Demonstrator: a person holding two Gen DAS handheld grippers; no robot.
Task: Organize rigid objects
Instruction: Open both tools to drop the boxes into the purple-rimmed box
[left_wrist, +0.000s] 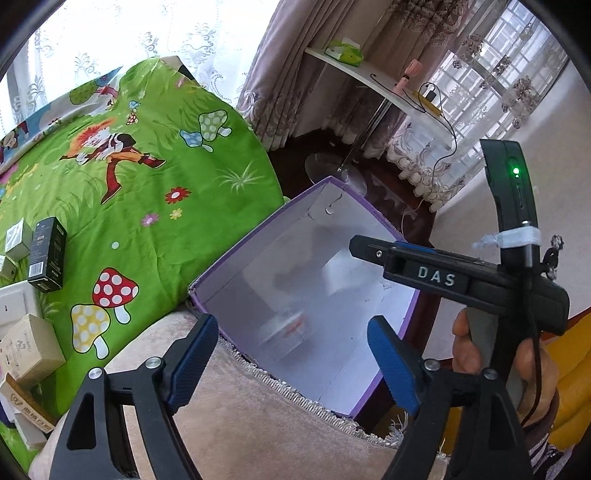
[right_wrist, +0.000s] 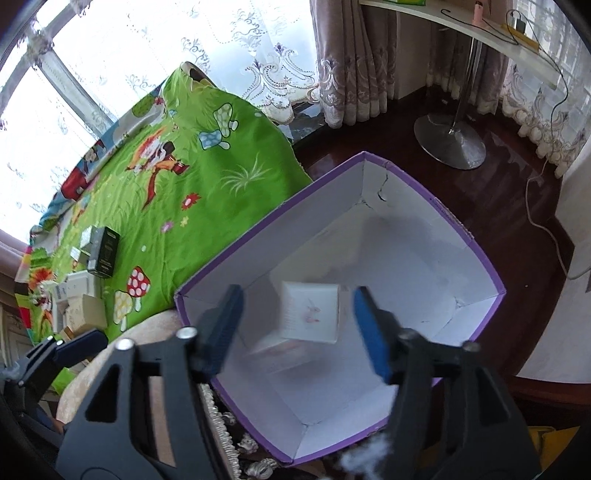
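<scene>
1. Jaws of the right gripper (right_wrist: 295, 328) stand apart over the purple-rimmed cardboard box (right_wrist: 461, 229); a small white carton (right_wrist: 310, 310) shows between the blue pads, blurred and seemingly clear of both, so I judge it released, not gripped.
2. A second pale carton (right_wrist: 277, 350) lies blurred on the box floor below it.
3. The left gripper (left_wrist: 291, 350) hangs wide open and empty at the box's near edge, above a beige fringed cushion (left_wrist: 258, 424).
4. Further out, on the green cartoon bedspread (left_wrist: 147, 221), wait a black carton (left_wrist: 46, 254) and a clutter of beige and white packets (left_wrist: 33, 347).
5. Step in hand: dropping a carton into the box; next, I reckon, an empty gripper must swing to the bedspread pile and close on another carton.
</scene>
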